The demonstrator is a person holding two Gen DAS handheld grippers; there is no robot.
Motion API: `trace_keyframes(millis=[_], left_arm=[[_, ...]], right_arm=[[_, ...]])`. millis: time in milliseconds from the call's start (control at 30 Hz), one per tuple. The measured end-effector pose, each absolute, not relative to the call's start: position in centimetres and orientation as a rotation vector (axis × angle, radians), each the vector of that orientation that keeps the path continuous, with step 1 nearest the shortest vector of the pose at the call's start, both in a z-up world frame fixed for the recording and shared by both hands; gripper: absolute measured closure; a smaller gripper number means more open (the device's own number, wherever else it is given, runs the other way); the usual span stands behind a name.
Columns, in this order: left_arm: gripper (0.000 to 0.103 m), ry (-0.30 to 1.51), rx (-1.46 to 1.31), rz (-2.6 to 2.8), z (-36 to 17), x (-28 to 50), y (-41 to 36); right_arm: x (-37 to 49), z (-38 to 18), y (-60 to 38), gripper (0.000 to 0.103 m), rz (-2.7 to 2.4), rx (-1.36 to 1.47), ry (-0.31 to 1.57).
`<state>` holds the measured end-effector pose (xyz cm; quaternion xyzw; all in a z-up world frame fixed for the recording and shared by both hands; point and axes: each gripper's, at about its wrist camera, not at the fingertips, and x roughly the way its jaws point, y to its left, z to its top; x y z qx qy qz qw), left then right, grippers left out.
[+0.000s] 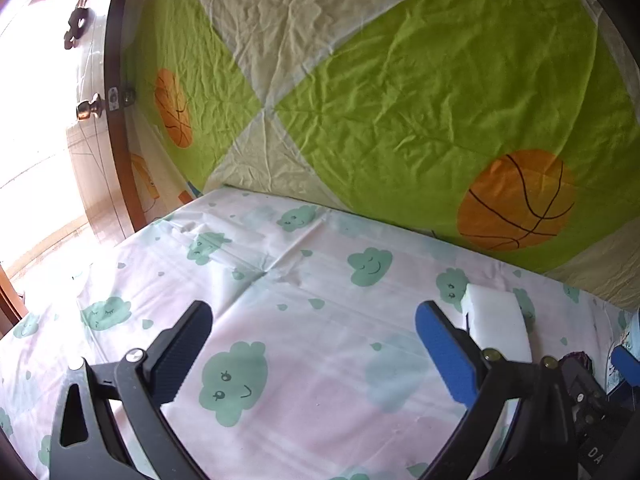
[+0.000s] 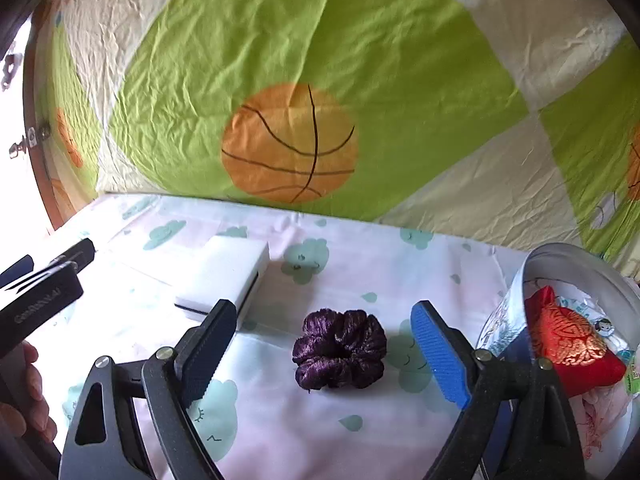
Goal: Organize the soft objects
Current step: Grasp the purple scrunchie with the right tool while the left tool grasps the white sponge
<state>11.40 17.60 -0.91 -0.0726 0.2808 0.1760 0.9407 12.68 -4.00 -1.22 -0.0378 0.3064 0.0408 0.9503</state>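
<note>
Left wrist view: the left gripper (image 1: 312, 354) stands spread wide above the tabletop (image 1: 304, 288), which is covered in a white cloth printed with green clouds; nothing lies between its fingers. A white sponge block (image 1: 498, 326) rests on the cloth just beyond the blue finger, outside the gap. A green and cream sheet with basketball prints (image 1: 400, 100) hangs behind the tabletop. Right wrist view: the right gripper (image 2: 322, 350) is likewise spread wide, with a dark purple scrunchie (image 2: 339, 348) lying on the cloth between the fingers, touching neither pad. The white sponge block (image 2: 226, 276) sits to the upper left, behind the black finger. At right, a clear container (image 2: 580, 268) lies tilted with its opening toward the camera, holding a red embroidered pouch (image 2: 568, 344).
</note>
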Motion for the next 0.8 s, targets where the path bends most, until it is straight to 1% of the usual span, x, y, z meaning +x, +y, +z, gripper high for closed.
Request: trace_keyframes(millis=[167, 233, 267, 300, 367, 467, 500, 533, 700, 800], left_arm=[[0.000, 0.588, -0.136, 0.348, -1.0, 11.6, 17.2], [0.000, 0.589, -0.126, 0.343, -1.0, 11.7, 17.0], [0.000, 0.589, -0.125, 0.339, -1.0, 11.7, 17.0], [0.000, 0.591, -0.125, 0.335, -1.1, 11.7, 17.0], [0.000, 0.596, -0.125, 0.326, -1.1, 11.7, 16.9], [0.000, 0.604, -0.115, 0.308, -1.2, 11.8, 16.6], [0.000, 0.602, -0.110, 0.300, -1.1, 11.7, 16.5], [0.000, 0.599, -0.104, 0.291, -1.1, 11.7, 16.3], [0.000, 0.578, -0.093, 0.160, -0.7, 11.6, 14.7], [0.000, 0.574, -0.045, 0.091, -0.5, 12.0, 12.4]], right_arm=[[15.5, -3.1, -4.3, 0.014, 0.074, -0.058, 0.777], [16.2, -3.8, -4.3, 0.023, 0.062, -0.061, 0.828], [16.5, -4.2, -4.3, 0.038, 0.063, -0.064, 0.854], [16.8, -4.6, -4.3, 0.049, 0.061, -0.066, 0.880], [17.1, -4.9, -4.6, 0.050, 0.064, -0.050, 0.900], [16.9, -4.7, -5.1, 0.057, 0.082, -0.016, 0.893], [16.6, -4.5, -5.3, 0.057, 0.091, -0.006, 0.884], [16.1, -4.1, -5.6, 0.057, 0.104, 0.008, 0.855], [10.3, 0.5, -7.1, 0.057, 0.132, 0.040, 0.494], [7.8, 2.0, -7.1, 0.057, 0.067, -0.012, 0.355]])
